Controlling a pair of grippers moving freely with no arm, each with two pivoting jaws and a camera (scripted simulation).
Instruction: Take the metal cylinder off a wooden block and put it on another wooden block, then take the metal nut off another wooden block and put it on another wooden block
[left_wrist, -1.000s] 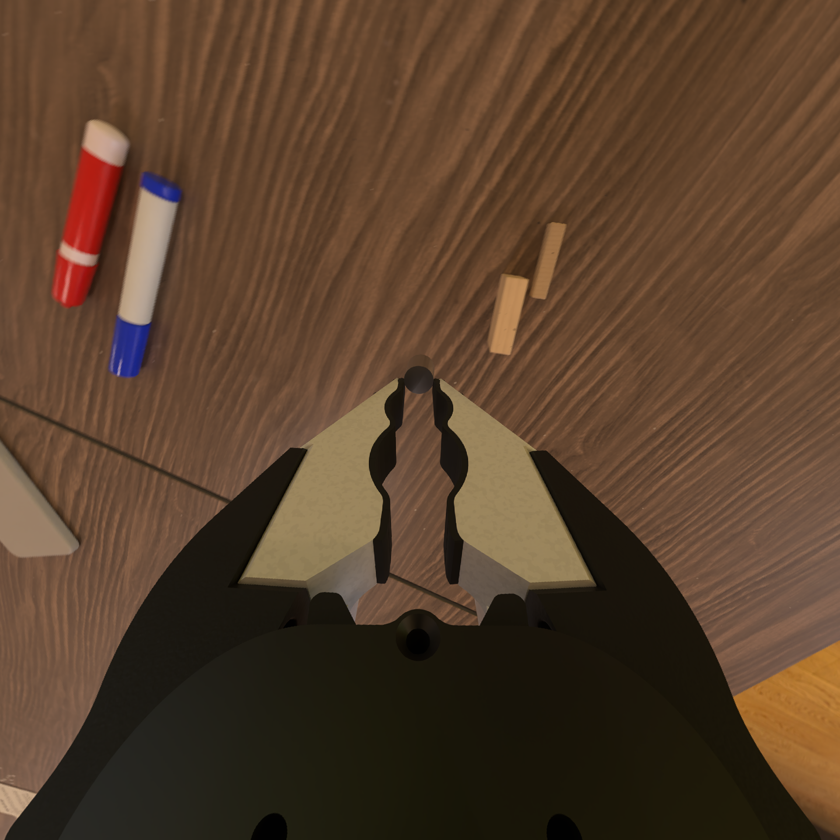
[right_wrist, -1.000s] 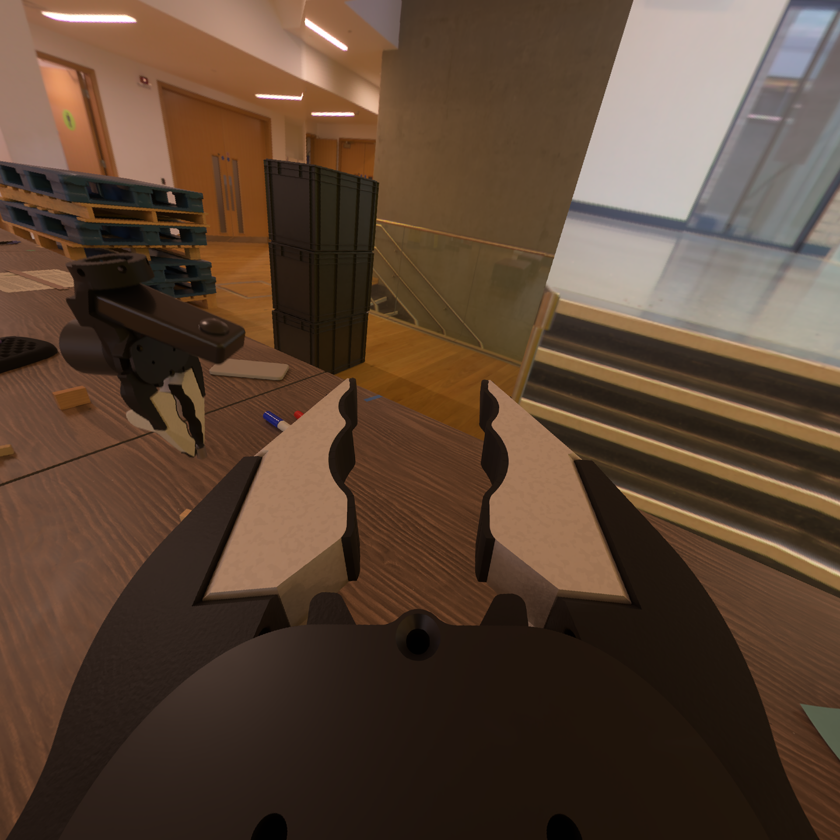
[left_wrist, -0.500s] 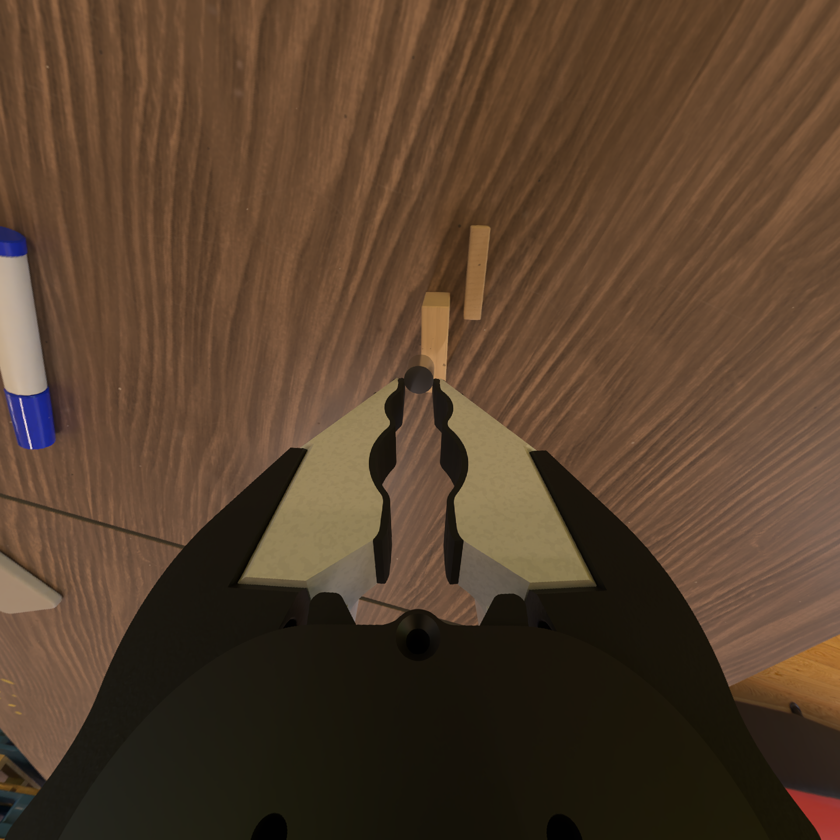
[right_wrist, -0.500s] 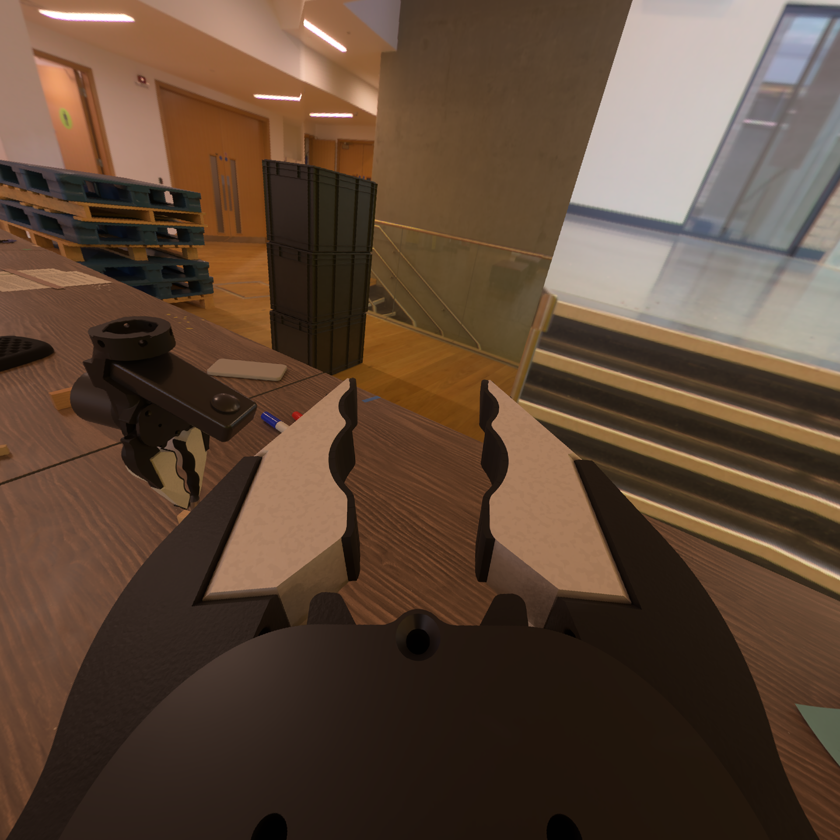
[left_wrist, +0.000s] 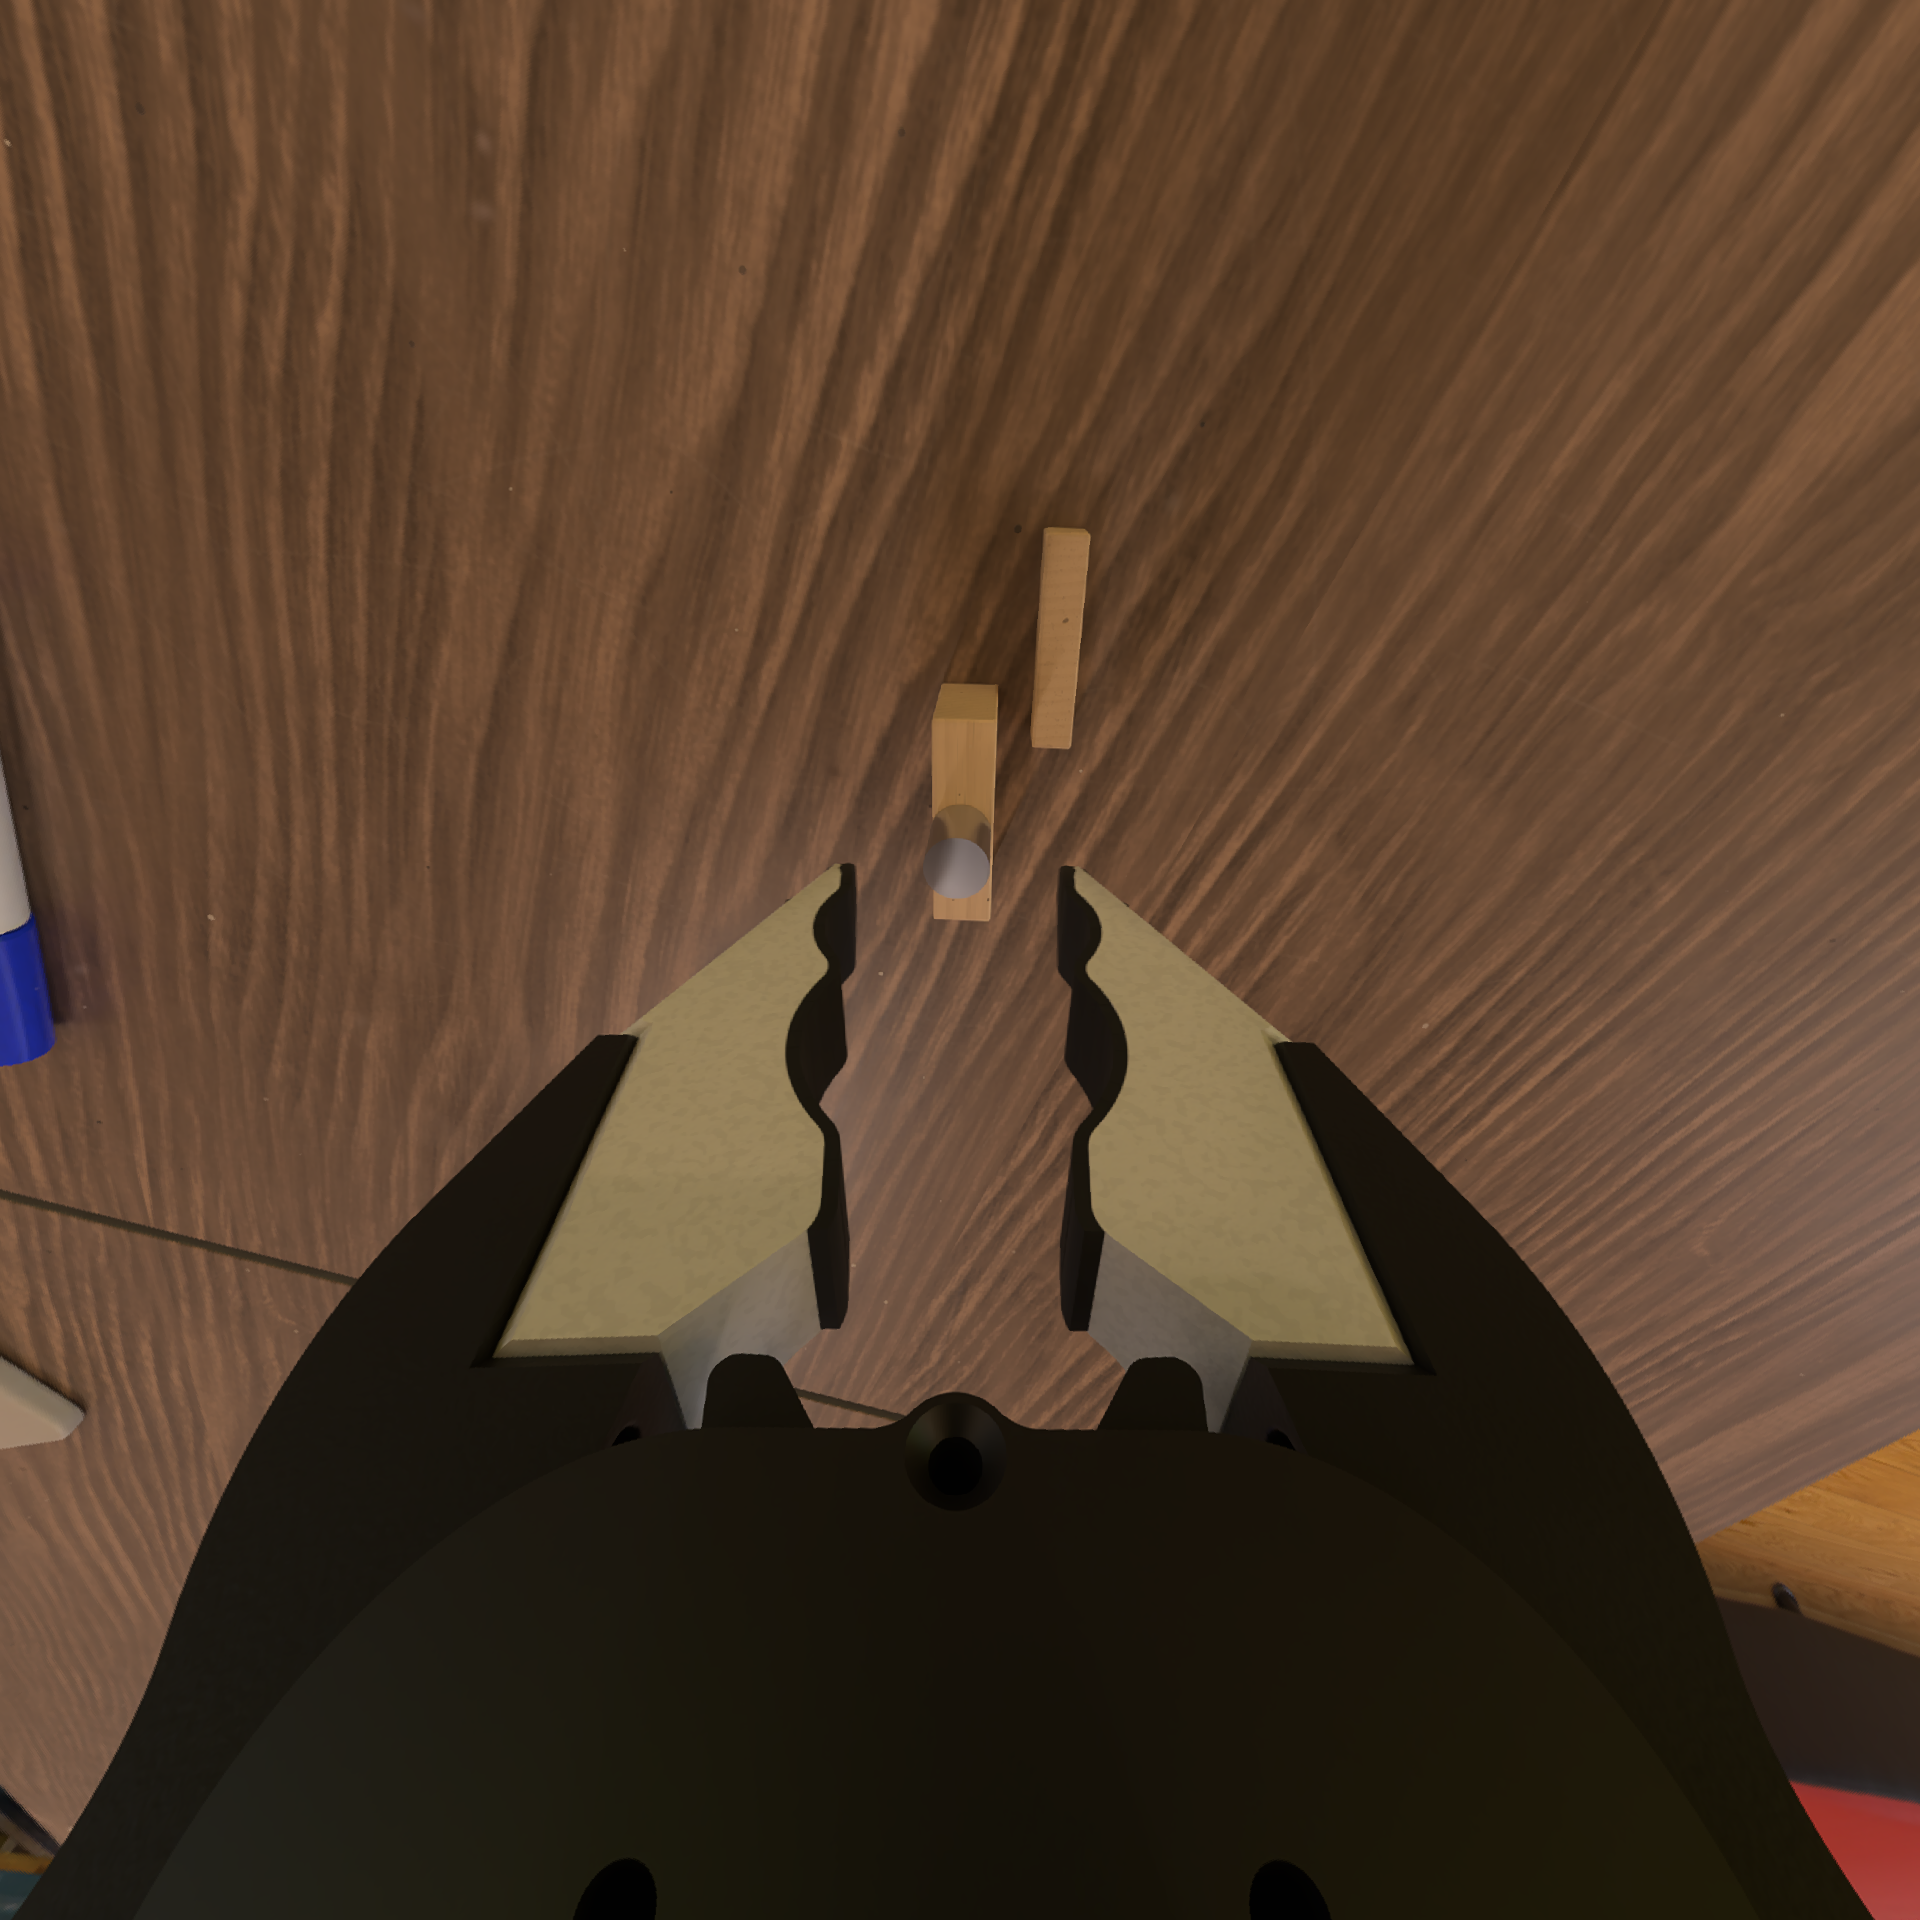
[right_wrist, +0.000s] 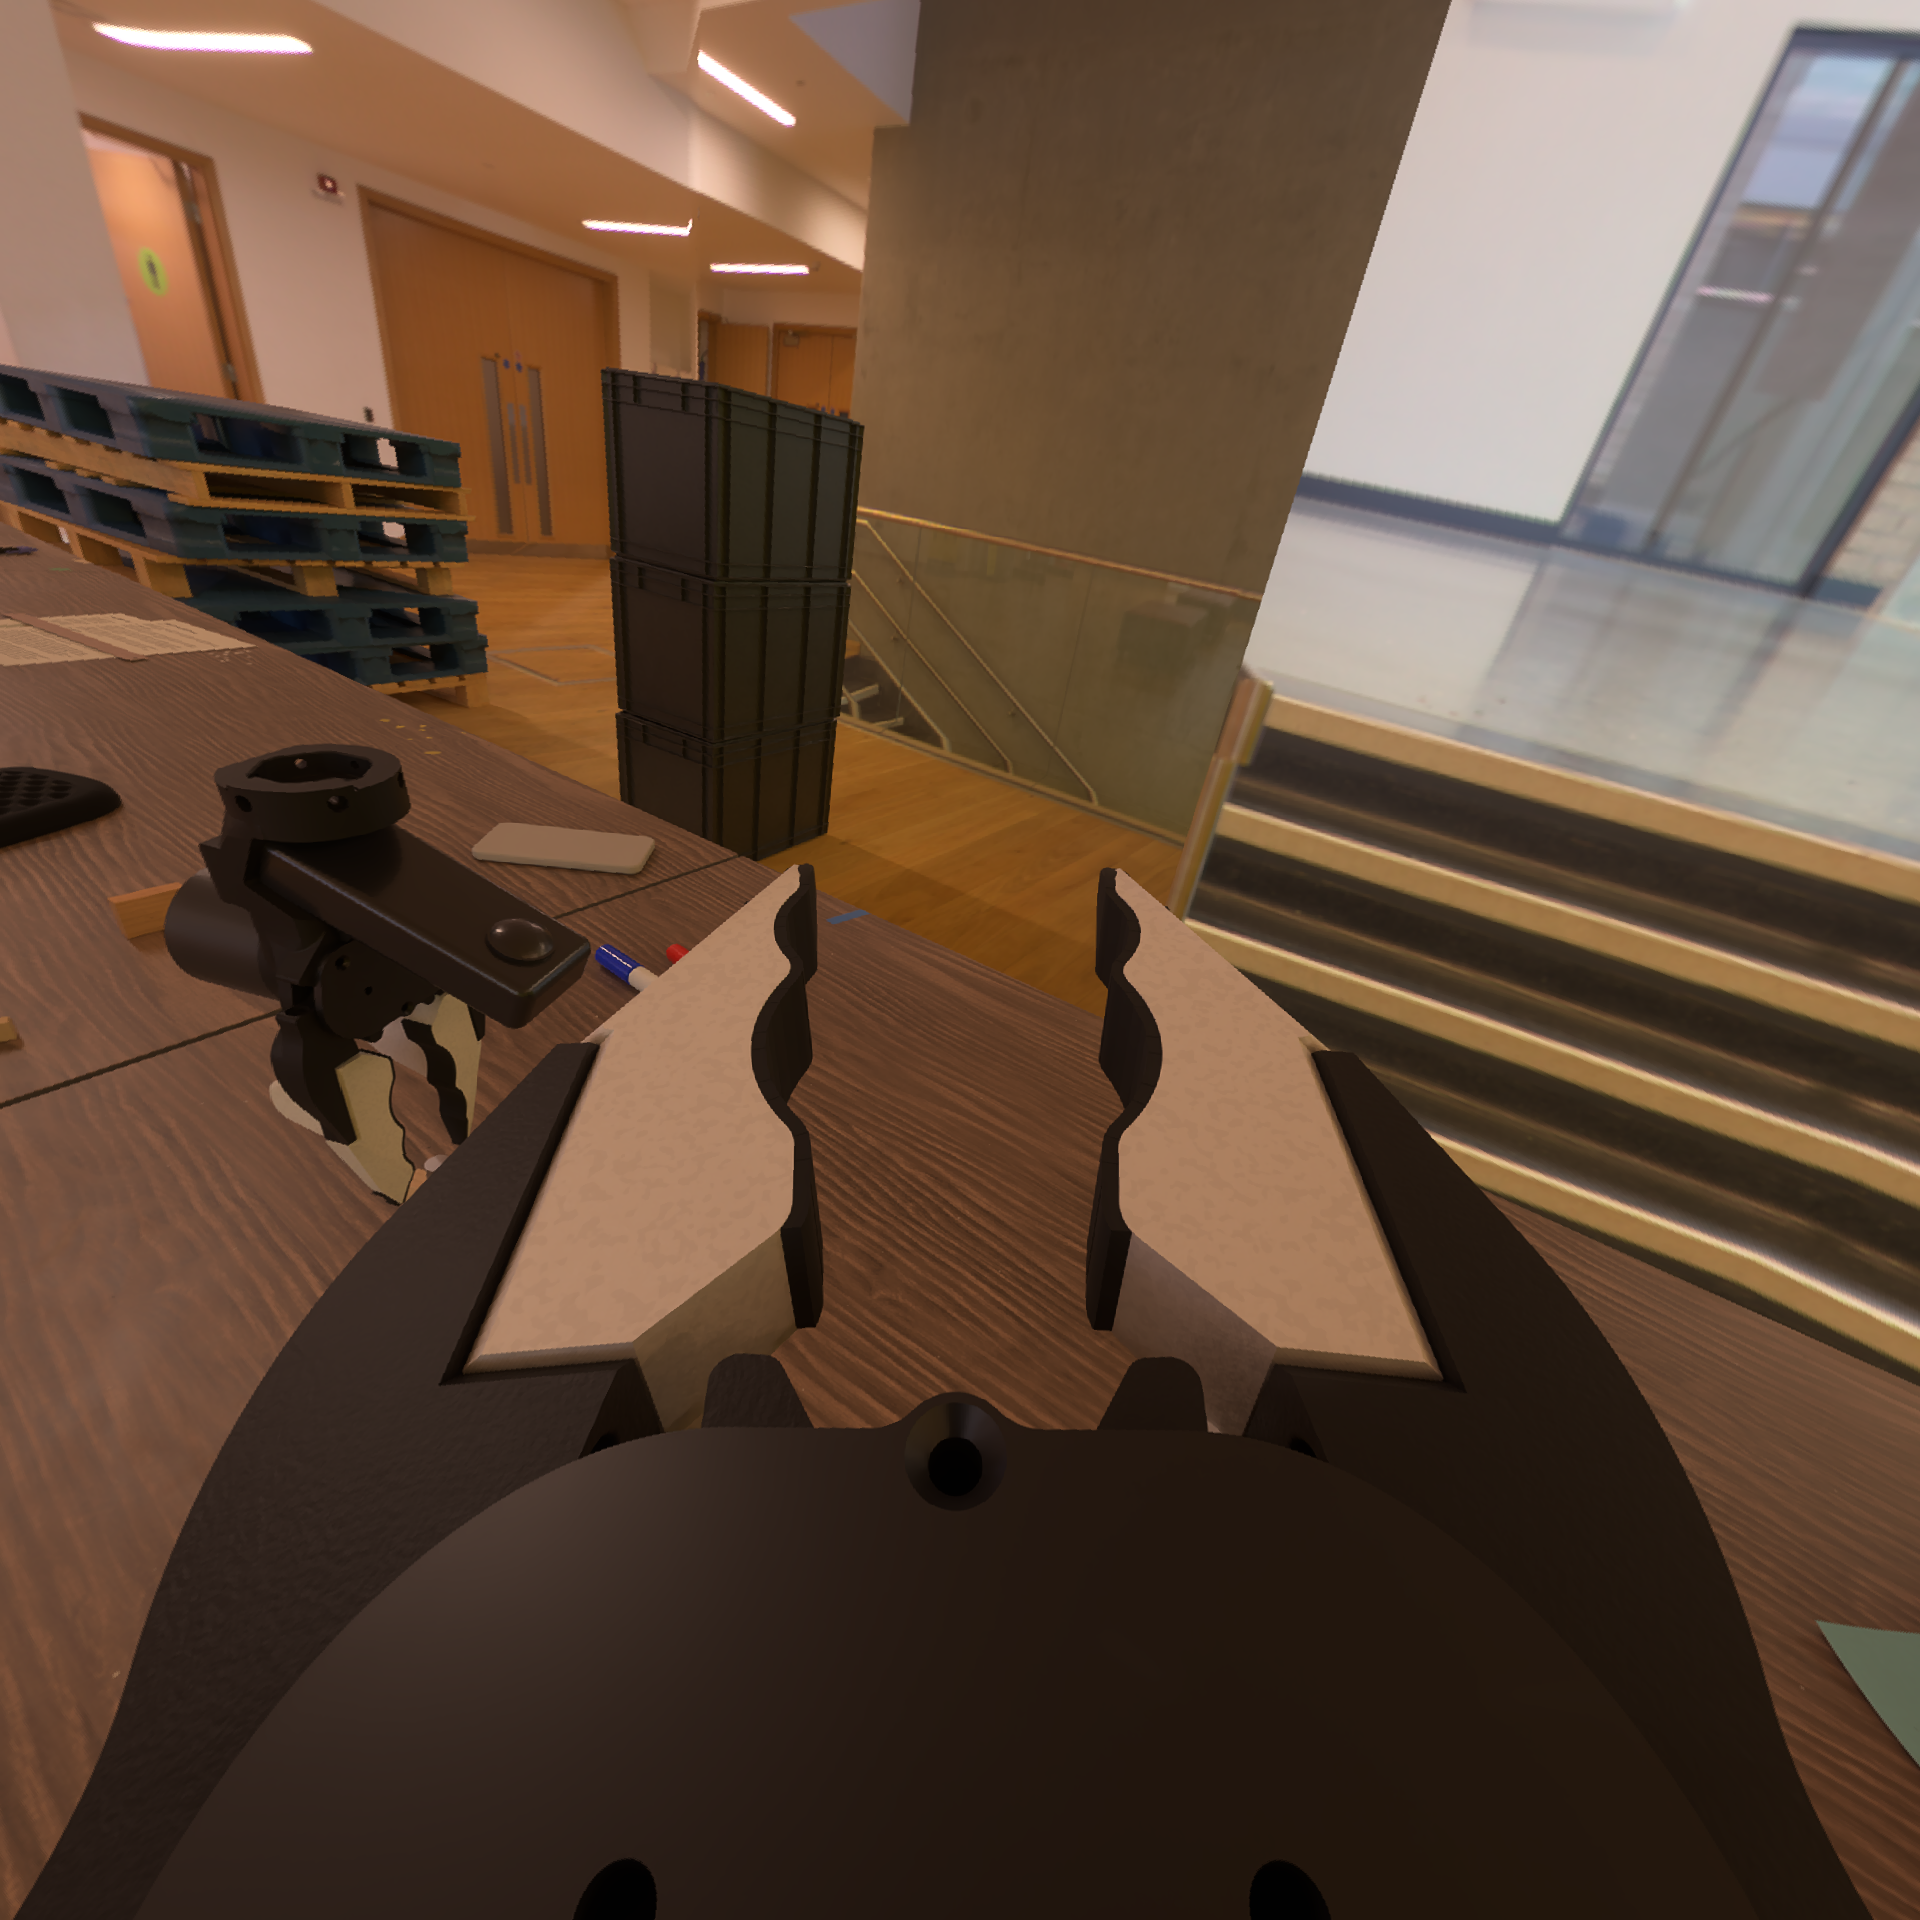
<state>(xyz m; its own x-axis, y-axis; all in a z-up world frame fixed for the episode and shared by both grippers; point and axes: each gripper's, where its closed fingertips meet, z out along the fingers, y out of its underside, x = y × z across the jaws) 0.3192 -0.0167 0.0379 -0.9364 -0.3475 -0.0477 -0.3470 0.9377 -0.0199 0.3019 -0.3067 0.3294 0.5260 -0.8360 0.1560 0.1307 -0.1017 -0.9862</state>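
In the left wrist view the metal cylinder (left_wrist: 957, 864) stands upright on the near end of a small wooden block (left_wrist: 965, 774). A second, thinner wooden block (left_wrist: 1061, 636) lies just beyond it to the right. My left gripper (left_wrist: 954, 881) is open, pointing down at the table, its fingertips on either side of the cylinder and apart from it. My right gripper (right_wrist: 951, 883) is open and empty, hovering above the table. It sees the left gripper (right_wrist: 410, 1117) at its left. The metal nut is not in view.
A blue-and-white marker (left_wrist: 16, 956) lies at the left edge, also seen with a red one in the right wrist view (right_wrist: 623, 963). A grey flat eraser (right_wrist: 563, 847) and a wooden block (right_wrist: 140, 909) lie farther back. The table edge (left_wrist: 1766, 1455) runs at the lower right.
My left gripper has opened and let go of the cylinder, which now stands on the wooden block. Before that it carried the cylinder to the block. The right gripper stayed still.
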